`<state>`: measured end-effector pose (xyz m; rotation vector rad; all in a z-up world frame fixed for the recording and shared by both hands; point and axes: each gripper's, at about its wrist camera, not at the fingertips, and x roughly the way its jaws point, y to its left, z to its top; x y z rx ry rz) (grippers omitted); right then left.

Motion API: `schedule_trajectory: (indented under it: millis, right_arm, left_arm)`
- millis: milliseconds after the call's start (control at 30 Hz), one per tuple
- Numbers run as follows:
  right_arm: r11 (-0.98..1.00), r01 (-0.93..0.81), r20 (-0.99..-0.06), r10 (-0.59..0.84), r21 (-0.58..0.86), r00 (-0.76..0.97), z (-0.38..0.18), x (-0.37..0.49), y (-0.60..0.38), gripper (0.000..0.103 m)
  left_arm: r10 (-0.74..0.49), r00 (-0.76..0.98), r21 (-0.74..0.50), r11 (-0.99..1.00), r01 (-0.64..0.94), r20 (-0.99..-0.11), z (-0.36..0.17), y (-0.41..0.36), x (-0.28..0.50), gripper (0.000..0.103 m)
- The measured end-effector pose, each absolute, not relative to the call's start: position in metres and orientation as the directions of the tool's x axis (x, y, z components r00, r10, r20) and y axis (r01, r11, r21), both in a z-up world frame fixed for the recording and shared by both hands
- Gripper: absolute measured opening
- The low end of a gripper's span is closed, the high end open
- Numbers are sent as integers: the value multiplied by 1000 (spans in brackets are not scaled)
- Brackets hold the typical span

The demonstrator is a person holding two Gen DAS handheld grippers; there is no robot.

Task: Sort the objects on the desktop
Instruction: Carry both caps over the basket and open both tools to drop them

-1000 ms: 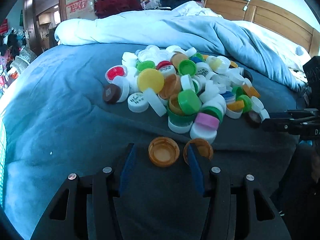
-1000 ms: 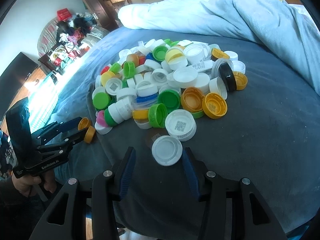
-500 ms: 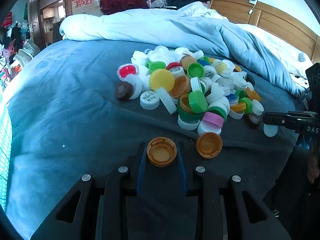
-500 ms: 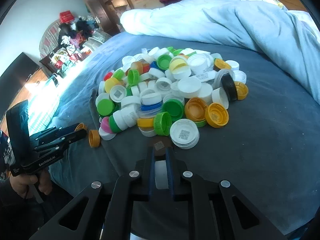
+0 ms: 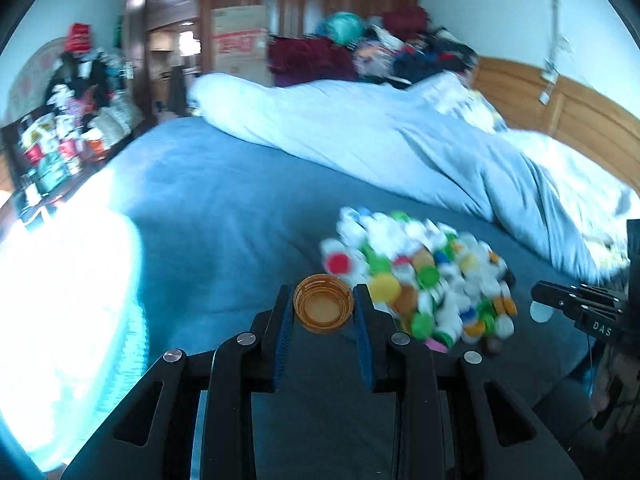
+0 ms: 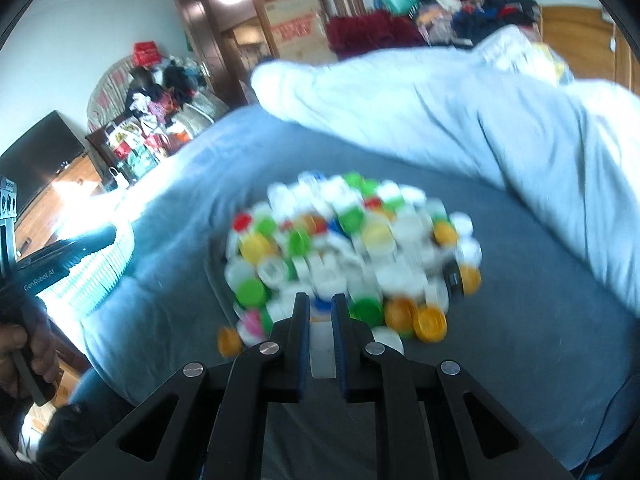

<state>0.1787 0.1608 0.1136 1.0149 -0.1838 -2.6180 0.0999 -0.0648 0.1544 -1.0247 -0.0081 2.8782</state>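
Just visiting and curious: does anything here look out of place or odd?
One orange cap lies alone beside the mixed cap pile on the bed. The left tongs hold an orange cap, the right tongs a white one.

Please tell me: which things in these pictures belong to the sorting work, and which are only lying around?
Belong to the job:
- orange cap in the left gripper
- white cap in the right gripper
- pile of mixed caps on the bed

Just lying about:
- light blue duvet
- cardboard box
- clothes heap
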Motion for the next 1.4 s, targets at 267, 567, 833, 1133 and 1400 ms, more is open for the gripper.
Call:
schedule_trajectory:
  millis: [267, 567, 833, 1133, 1400]
  right_arm:
    - [-913, 352, -548, -405, 205, -732, 187, 158, 109, 12]
    - [-839, 515, -477, -530, 176, -701, 247, 140, 23, 12]
    - [-747, 645, -472, -632, 163, -614, 269, 135, -62, 12]
    - [-647, 743, -509, -703, 169, -497, 265, 140, -153, 13]
    - [-607, 766, -576, -710, 212, -404, 237, 142, -202, 13]
  left_arm:
    - [-30, -799, -24, -998, 56, -601, 194, -113, 117, 25]
    - [-151, -796, -34, -977, 210, -586, 215, -171, 123, 25]
    - [-254, -741, -29, -938, 346, -622, 206, -227, 126, 25]
    - [-295, -707, -28, -913, 407, -643, 197, -264, 135, 25]
    - [-296, -652, -14, -905, 425, -698, 181, -291, 135, 25]
